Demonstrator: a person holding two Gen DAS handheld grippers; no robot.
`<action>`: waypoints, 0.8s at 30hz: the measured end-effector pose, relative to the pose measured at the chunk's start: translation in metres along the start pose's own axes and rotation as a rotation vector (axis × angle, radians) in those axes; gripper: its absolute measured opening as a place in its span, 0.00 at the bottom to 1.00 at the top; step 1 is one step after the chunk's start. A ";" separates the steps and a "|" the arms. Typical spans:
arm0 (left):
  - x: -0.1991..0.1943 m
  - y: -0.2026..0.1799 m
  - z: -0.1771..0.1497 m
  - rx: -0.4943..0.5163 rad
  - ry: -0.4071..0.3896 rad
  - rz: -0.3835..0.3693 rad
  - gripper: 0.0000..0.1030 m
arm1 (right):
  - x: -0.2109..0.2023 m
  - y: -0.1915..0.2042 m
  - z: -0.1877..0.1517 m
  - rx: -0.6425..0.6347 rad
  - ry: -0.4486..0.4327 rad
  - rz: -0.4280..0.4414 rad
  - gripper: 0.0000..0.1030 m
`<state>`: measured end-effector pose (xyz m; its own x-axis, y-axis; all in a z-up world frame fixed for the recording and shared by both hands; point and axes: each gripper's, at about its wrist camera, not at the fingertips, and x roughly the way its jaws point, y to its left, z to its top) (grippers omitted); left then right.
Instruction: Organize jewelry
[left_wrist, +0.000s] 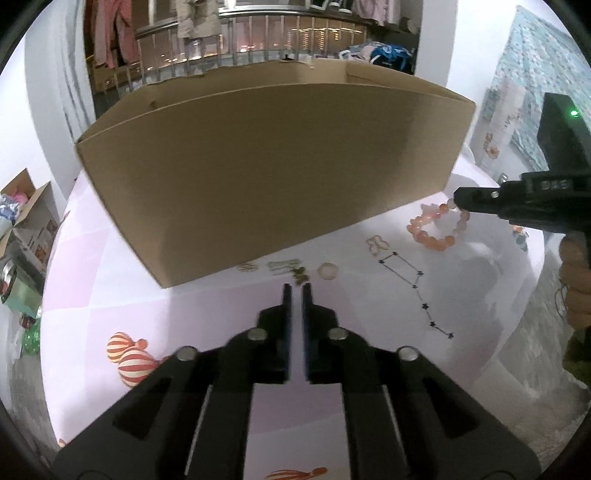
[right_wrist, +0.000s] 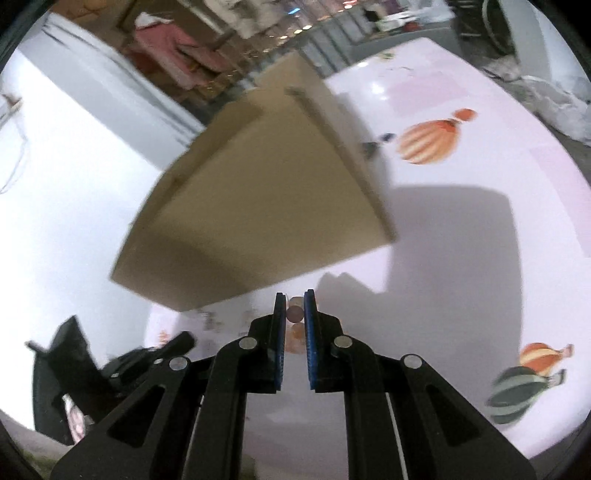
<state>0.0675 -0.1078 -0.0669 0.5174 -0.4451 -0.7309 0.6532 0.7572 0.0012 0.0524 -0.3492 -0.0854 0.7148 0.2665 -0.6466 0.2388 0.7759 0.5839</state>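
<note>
A brown cardboard box (left_wrist: 266, 173) stands on the pink patterned table (left_wrist: 207, 317). In front of it lie small pieces: a round pale ring (left_wrist: 328, 270), a green and gold piece (left_wrist: 299, 275), a clear clip (left_wrist: 280, 266) and a gold piece (left_wrist: 246, 266). My left gripper (left_wrist: 296, 290) is nearly shut and empty, just short of them. My right gripper (right_wrist: 294, 301) is shut on the pink bead bracelet (left_wrist: 437, 227), with beads (right_wrist: 294, 314) showing between its pads. It also shows in the left wrist view (left_wrist: 458, 195), at the bracelet's far side by the box corner (right_wrist: 266, 206).
An open carton (left_wrist: 27, 221) with clutter stands off the table's left edge. A railing and hanging clothes (left_wrist: 192, 22) are behind the box. The tablecloth has printed balloons (right_wrist: 430, 140) and a star line drawing (left_wrist: 417, 288). A white bag (right_wrist: 554, 96) lies beyond the table.
</note>
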 end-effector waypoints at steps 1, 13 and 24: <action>0.000 -0.003 0.000 0.011 0.000 -0.002 0.16 | 0.002 -0.001 0.000 -0.009 0.000 -0.036 0.10; 0.013 -0.019 0.005 0.083 0.016 0.002 0.22 | -0.003 0.032 -0.003 -0.233 -0.071 -0.166 0.26; 0.021 -0.016 0.013 0.047 0.018 -0.017 0.21 | 0.002 0.048 -0.014 -0.309 -0.049 -0.128 0.26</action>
<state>0.0755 -0.1356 -0.0732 0.4959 -0.4489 -0.7434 0.6873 0.7261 0.0200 0.0562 -0.3034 -0.0659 0.7242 0.1343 -0.6764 0.1231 0.9399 0.3185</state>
